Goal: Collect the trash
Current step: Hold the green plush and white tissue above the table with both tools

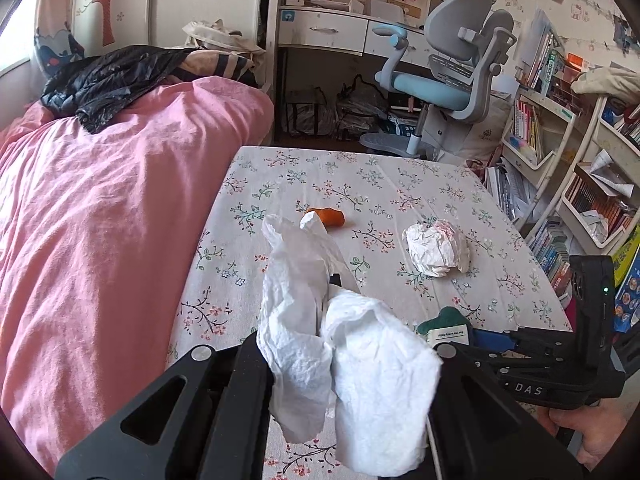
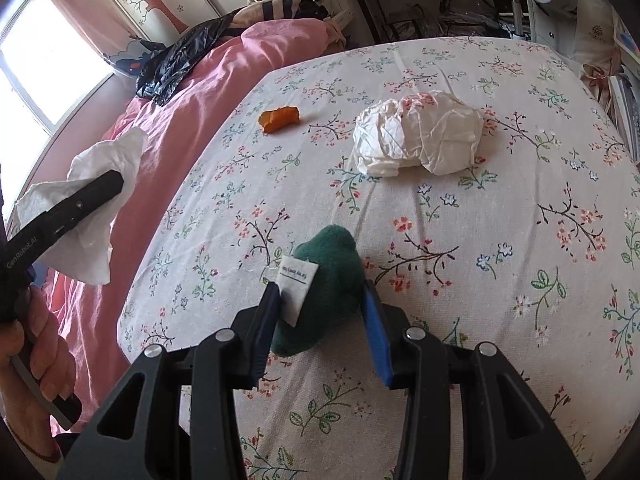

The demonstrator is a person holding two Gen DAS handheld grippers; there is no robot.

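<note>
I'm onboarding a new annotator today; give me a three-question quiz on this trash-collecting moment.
1. True or false: the left gripper is empty.
2. What lies between the right gripper fingers? A) orange peel B) green fabric piece C) crumpled paper ball
3. How many loose items lie farther out on the floral cloth?

Key: 1. False, it clamps a white tissue. 2. B. 3. Two: orange peel, crumpled paper ball.

Floral-clothed table point(image 2: 520, 320) bearing crumpled paper point(image 2: 418, 134), orange peel point(image 2: 279, 118)
</note>
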